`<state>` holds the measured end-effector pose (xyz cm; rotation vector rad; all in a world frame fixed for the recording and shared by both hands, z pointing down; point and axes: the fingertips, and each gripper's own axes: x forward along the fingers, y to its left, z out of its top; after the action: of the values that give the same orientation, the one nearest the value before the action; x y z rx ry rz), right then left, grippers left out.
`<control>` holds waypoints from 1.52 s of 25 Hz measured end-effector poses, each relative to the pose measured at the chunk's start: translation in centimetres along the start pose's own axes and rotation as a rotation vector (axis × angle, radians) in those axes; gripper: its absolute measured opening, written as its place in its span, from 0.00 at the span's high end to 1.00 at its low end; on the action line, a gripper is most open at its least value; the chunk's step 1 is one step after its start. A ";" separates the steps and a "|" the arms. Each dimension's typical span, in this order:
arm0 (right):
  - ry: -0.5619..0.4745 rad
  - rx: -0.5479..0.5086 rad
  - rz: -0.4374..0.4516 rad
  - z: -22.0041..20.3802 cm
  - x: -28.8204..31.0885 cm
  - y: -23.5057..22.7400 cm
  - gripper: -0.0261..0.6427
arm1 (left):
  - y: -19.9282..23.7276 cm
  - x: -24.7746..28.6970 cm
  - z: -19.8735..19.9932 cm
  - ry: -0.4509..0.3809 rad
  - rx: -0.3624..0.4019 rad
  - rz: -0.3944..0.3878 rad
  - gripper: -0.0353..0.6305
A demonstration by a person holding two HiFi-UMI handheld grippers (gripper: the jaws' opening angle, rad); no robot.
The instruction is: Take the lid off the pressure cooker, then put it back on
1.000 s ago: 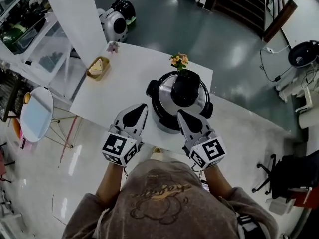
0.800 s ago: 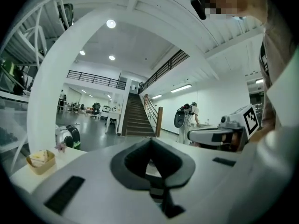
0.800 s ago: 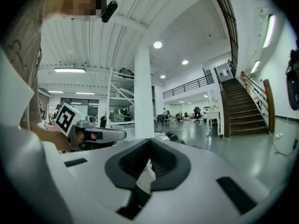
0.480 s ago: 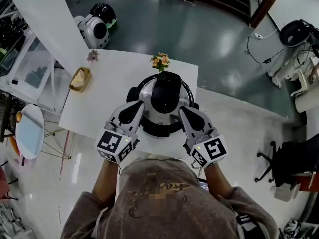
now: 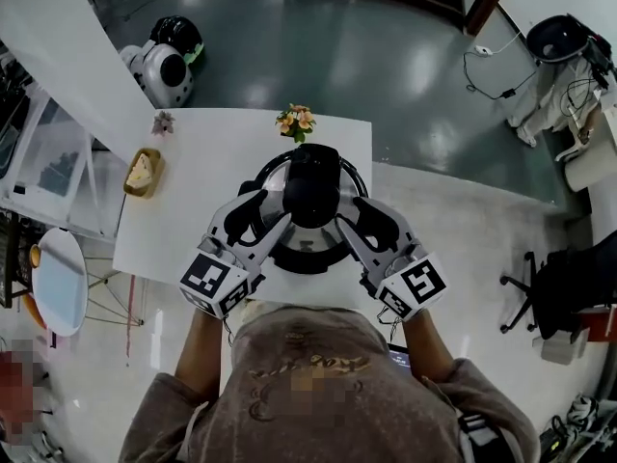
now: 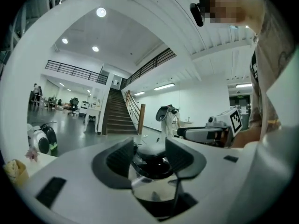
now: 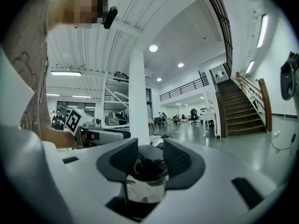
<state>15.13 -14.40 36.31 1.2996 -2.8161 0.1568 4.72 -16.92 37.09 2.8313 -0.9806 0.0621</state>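
Observation:
The pressure cooker (image 5: pixel 289 251), steel with a black lid and a tall black knob (image 5: pixel 311 186), stands on the white table (image 5: pixel 202 201). My left gripper (image 5: pixel 273 222) reaches in at its left side and my right gripper (image 5: pixel 349 222) at its right, both level and angled toward the lid. Both have just been opening their jaws. In the left gripper view the knob (image 6: pixel 150 163) shows between the pads of the left gripper (image 6: pixel 149 155), apart from them. The right gripper view shows the same: the knob (image 7: pixel 149 166) lies between the right gripper's (image 7: pixel 149 160) pads, unpressed.
A small pot of flowers (image 5: pixel 295 120) stands just behind the cooker. A basket with bread (image 5: pixel 141 170) and a pink flower (image 5: pixel 162 122) sit at the table's left. A round robot (image 5: pixel 159 61) is on the floor beyond, and a round side table (image 5: pixel 58 278) to the left.
Both grippers have moved forward from the cooker's near side to flank its lid. Their jaws, shut before, now stand apart.

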 end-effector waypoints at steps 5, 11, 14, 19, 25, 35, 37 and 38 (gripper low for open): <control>0.042 -0.015 -0.028 -0.7 0.9 0.1 0.54 | -0.4 0.9 -0.3 0.051 0.054 -0.174 0.46; 0.108 -0.048 -0.017 -2.0 2.1 0.1 0.48 | -0.3 2.7 -1.1 0.109 0.125 -0.318 0.46; 0.141 -0.070 0.003 -2.7 2.5 -0.1 0.48 | -0.6 3.6 -1.5 0.131 0.148 -0.372 0.47; 0.183 -0.102 0.030 -3.4 3.7 -0.7 0.48 | -0.7 4.8 -2.5 0.180 0.189 -0.439 0.48; 0.254 -0.139 0.107 -4.1 5.0 -0.7 0.50 | -0.9 5.7 -3.4 0.245 0.244 -0.508 0.50; 0.307 -0.147 0.199 -4.5 5.7 -0.4 0.53 | -1.1 5.8 -3.8 0.296 0.245 -0.572 0.54; 0.310 -0.152 0.199 -4.6 5.8 -0.4 0.54 | -1.1 5.8 -3.8 0.302 0.250 -0.583 0.54; 0.310 -0.155 0.198 -4.7 5.8 -0.4 0.54 | -1.1 5.8 -3.8 0.303 0.254 -0.587 0.54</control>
<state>11.57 -18.55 41.40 0.8793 -2.6239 0.1296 10.01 -19.03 41.25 3.0798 -0.0685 0.5608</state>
